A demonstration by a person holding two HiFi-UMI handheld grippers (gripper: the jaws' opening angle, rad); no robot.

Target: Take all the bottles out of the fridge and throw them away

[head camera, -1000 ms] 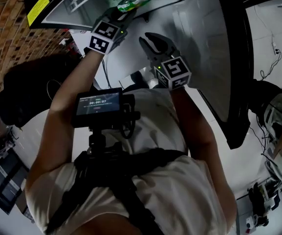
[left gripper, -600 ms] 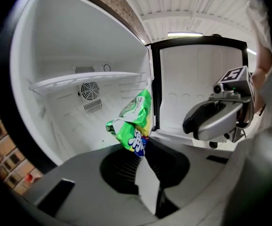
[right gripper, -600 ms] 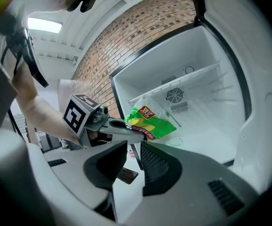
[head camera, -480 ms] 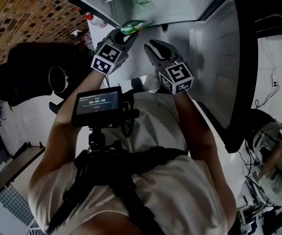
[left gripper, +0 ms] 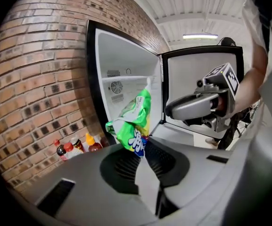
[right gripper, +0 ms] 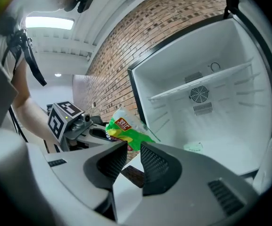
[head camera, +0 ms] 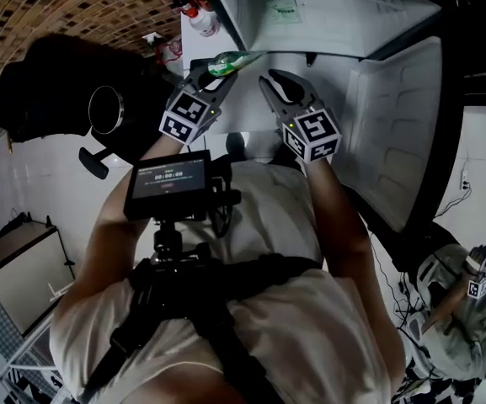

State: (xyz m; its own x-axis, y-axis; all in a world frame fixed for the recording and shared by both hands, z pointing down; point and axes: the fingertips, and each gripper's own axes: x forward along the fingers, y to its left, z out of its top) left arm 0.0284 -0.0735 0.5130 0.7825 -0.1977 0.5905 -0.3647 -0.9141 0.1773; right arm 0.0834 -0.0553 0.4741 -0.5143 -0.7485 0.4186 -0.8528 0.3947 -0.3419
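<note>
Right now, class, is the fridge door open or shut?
Open. The fridge door stands swung wide to one side, leaving the white interior, with its shelf and fan grille, exposed in both gripper views.

Lab-like room — brick wall point(left gripper: 37, 79), open fridge point(right gripper: 211, 102).

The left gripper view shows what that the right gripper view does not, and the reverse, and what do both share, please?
Only the left gripper view: the capped bottles on the floor against the brick wall, and the right gripper seen from the side. Only the right gripper view: the left gripper with its marker cube, and a white slip on the fridge floor. Both: the open fridge with its fan vent, the brick wall, and the crumpled green item pinched in the left gripper.
</note>
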